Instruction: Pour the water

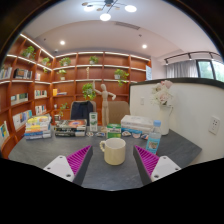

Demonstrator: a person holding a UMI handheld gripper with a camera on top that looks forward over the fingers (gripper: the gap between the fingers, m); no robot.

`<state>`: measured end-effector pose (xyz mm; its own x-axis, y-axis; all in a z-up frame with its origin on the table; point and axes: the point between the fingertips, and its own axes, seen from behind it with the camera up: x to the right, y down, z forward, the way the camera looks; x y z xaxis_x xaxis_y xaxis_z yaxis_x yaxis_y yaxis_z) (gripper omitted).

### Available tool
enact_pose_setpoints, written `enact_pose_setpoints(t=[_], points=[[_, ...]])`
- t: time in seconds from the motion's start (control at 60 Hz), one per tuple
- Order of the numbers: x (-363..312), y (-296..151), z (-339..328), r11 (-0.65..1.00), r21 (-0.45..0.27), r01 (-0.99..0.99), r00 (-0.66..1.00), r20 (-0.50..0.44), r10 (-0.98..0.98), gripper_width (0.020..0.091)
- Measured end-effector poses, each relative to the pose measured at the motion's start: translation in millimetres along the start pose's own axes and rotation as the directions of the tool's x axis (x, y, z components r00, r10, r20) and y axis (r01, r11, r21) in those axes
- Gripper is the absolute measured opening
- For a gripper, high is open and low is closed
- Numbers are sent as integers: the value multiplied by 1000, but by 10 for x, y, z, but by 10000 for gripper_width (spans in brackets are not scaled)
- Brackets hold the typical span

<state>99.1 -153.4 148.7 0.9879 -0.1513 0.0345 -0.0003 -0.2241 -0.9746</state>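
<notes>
My fingers (112, 168) stand wide apart at the bottom of the frame, holding nothing; the white mug (113, 151) sits upright on the tabletop (45, 152) just ahead, dead centre between them. The water bottle (154, 137) stands beyond, right of centre.

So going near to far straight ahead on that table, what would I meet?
Gripper, its fingers open → white mug, just ahead of the fingers → small glass among the boxes at the table's far end → wooden shelves on the back wall.
</notes>
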Motion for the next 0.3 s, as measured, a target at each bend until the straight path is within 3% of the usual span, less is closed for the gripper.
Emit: enact_pose_setpoints(t=[0.3], points=[[-487, 11, -175, 999, -8, 44, 997, 67, -43, 826]])
